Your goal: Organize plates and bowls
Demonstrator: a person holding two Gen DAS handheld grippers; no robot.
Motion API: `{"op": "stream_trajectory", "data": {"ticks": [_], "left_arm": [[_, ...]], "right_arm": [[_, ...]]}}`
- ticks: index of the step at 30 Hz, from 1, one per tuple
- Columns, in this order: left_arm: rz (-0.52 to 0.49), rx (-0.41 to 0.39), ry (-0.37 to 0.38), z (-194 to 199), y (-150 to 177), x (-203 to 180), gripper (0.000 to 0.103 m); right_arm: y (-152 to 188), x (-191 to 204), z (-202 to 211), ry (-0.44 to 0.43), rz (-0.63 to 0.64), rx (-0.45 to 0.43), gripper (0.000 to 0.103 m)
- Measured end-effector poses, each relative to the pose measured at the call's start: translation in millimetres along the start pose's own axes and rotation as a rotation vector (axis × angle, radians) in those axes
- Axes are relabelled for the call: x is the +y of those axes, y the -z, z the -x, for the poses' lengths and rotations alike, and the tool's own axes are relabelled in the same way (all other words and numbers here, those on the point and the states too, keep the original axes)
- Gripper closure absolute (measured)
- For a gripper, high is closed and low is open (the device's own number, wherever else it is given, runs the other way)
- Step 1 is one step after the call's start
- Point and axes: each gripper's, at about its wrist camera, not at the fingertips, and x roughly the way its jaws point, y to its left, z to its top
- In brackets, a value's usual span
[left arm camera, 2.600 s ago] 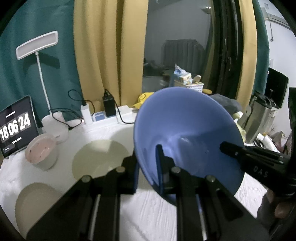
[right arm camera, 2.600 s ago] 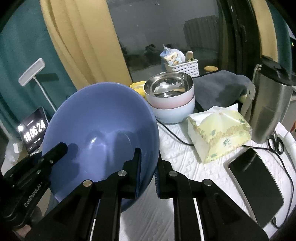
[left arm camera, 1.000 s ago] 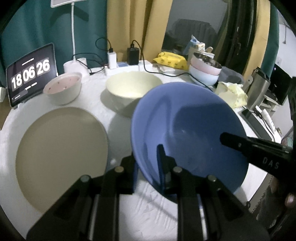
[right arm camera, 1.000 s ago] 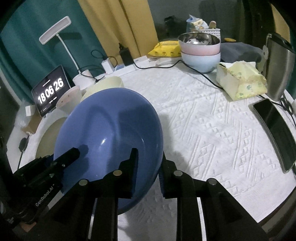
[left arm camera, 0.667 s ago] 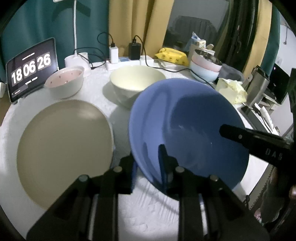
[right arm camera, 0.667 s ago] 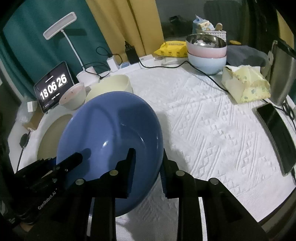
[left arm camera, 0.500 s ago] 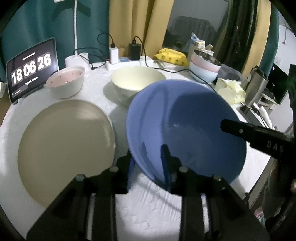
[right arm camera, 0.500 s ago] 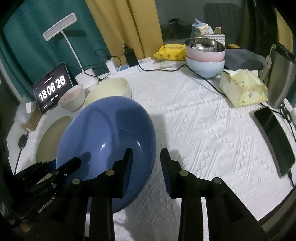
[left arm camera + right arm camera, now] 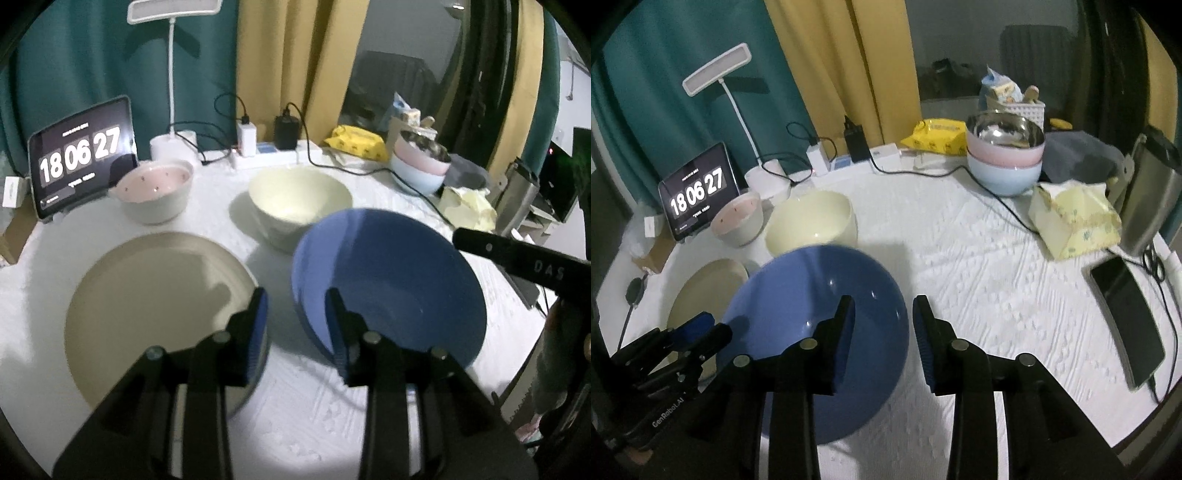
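I see the blue bowl (image 9: pixel 816 332) resting on the white tablecloth (image 9: pixel 997 288); left gripper (image 9: pixel 297 321) and right gripper (image 9: pixel 882 328) have just been opening, pads clear of its rim; beige plate (image 9: pixel 155 310) just beside.

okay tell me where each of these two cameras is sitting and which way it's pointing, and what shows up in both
Left wrist: rides the left gripper, angled down over the beige plate and blue bowl; jaws open, just widened, right gripper's finger intrudes.
Right wrist: rides the right gripper, angled down across the blue bowl toward the stacked bowls; jaws open, left gripper visible.
Shared: blue bowl, cream bowl, clock tablet.
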Motion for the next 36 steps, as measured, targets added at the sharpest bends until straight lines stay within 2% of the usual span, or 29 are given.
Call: {"op": "stream_trajectory", "data": {"ticks": [8,17,27,31,36], "left_arm": [[0.003,-0.043,-0.027,-0.7,-25.4,10.3,0.069],[0.01,-0.037,-0.036,-20.8,-62.0,21.2,0.069],[0.033,0.032,-0.023,-57.8,-80.2,31.4,0.069],[0.022,0.071,-0.023,-76.3,-83.7,32.5,0.069],[0.024,0.136,-0.011,-102.4,-86.0,33.0,0.069]], "right_arm": [[-23.8,8.5,-7.5,-0.015,0.033,-0.013,0.069],[-51.8,16.1,-30.3,-0.025,0.058,0.006,0.069],[-76.1,29.1,-68.2,-0.037,0.08,0.061,0.069],[-82.9,31.0,-91.9,-0.054,0.07,0.125,0.069],[-87.4,31.9,-121.2,-0.036,0.029,0.213,0.069]]}}
